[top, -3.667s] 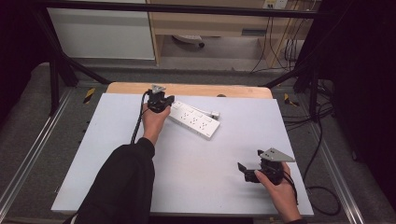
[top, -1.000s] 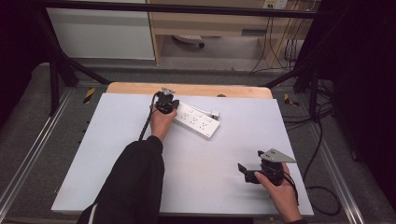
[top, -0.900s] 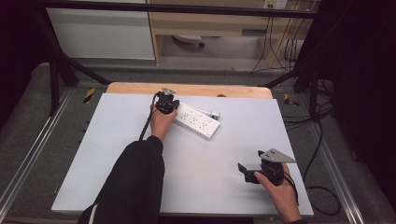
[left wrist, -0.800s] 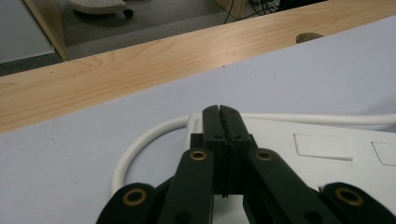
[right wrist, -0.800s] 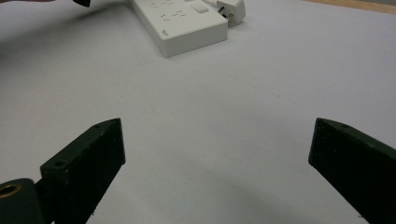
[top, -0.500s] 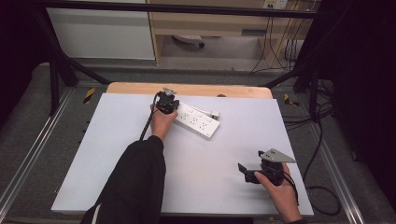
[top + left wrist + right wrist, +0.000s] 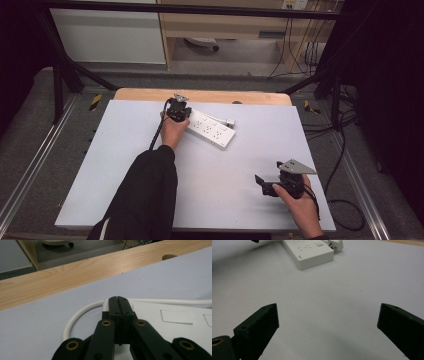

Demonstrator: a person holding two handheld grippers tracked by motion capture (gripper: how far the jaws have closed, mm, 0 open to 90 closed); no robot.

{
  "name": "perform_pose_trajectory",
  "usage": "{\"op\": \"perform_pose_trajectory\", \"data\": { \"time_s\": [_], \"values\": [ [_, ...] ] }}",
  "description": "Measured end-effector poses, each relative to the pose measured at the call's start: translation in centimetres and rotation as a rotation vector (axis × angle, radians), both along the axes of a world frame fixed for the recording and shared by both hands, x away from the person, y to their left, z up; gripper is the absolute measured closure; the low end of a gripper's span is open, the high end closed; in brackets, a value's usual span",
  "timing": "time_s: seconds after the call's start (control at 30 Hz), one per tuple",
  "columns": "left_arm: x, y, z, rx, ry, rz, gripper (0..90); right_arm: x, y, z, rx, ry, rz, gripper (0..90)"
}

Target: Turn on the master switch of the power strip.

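The left gripper (image 7: 117,300), jaws pressed together, rests over the white power strip (image 7: 175,322) beside its looping cord (image 7: 77,315).

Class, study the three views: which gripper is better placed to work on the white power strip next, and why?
Left. The left gripper, jaws shut, sits over the power strip at its cord end; the right gripper is open, near the table's front edge.

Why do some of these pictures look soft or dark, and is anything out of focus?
High view: the edges fall into deep darkness, while the table is evenly lit and the power strip is sharp. Left gripper view: the left claw up close is crisp, but the wooden edge behind looks soft. Right gripper view: the right claw is slightly blurred and throws a faint shadow on the table.
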State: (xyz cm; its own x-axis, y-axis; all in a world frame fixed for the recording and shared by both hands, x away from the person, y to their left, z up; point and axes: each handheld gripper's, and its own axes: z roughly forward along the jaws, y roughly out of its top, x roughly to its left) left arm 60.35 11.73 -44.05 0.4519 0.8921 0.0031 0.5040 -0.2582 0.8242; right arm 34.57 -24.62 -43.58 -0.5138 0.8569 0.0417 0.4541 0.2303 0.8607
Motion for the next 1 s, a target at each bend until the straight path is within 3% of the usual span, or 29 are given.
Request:
{"op": "perform_pose_trajectory", "data": {
  "time_s": [0.7, 0.83, 1.0],
  "values": [
    [-0.22, 0.03, -0.20, -0.011, -0.018, 0.009, 90.0, 0.01, 0.01, 0.00, 0.004, 0.004, -0.002, 4.1],
    [-0.24, 0.14, -0.31, -0.042, -0.016, 0.021, 90.0, 0.03, 0.04, -0.02, 0.003, 0.004, -0.002, 4.1],
    [-0.23, 0.26, -0.21, -0.052, -0.023, 0.010, 90.0, 0.06, 0.05, -0.03, 0.004, 0.004, -0.002, 4.1]
  ]
}}
